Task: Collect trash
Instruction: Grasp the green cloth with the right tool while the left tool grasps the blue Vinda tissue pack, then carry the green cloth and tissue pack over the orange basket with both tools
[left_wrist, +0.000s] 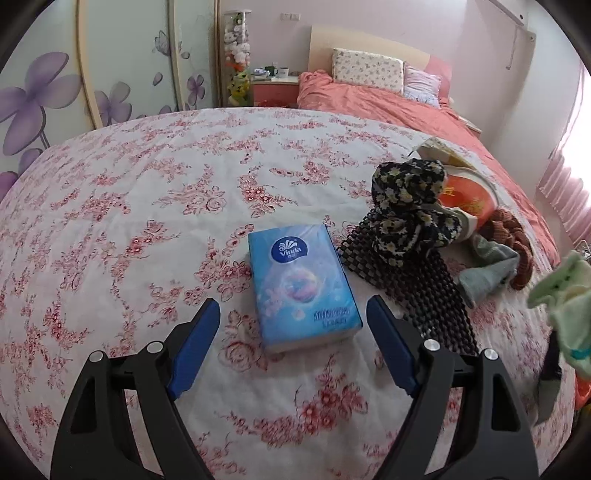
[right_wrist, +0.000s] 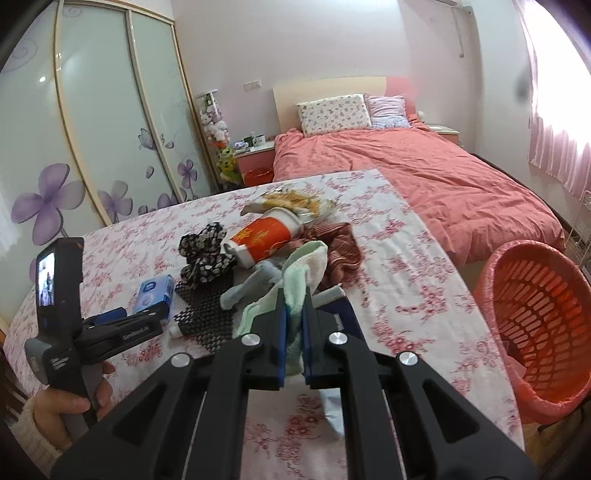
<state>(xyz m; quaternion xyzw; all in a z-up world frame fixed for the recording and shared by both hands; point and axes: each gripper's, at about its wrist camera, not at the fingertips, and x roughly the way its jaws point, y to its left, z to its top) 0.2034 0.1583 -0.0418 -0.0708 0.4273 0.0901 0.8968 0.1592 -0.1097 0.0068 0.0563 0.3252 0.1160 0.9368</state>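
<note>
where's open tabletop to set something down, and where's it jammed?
Free: the wide floral tablecloth left of and beyond the tissue pack; also the strip between the clutter and the red basket. Crowded: the pile of floral cloth, black mesh mat and tipped cup. Left gripper open; right gripper clamps a green cloth.

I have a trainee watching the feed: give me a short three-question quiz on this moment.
1. True or false: the left claw is shut on the blue tissue pack.
2. What does the right claw grip? A) the pale green cloth B) the red-and-white cup C) a sock
3. Fill in: the red basket stands ____ the table.

Key: 1 false, it is open; 2 A; 3 beside.
</note>
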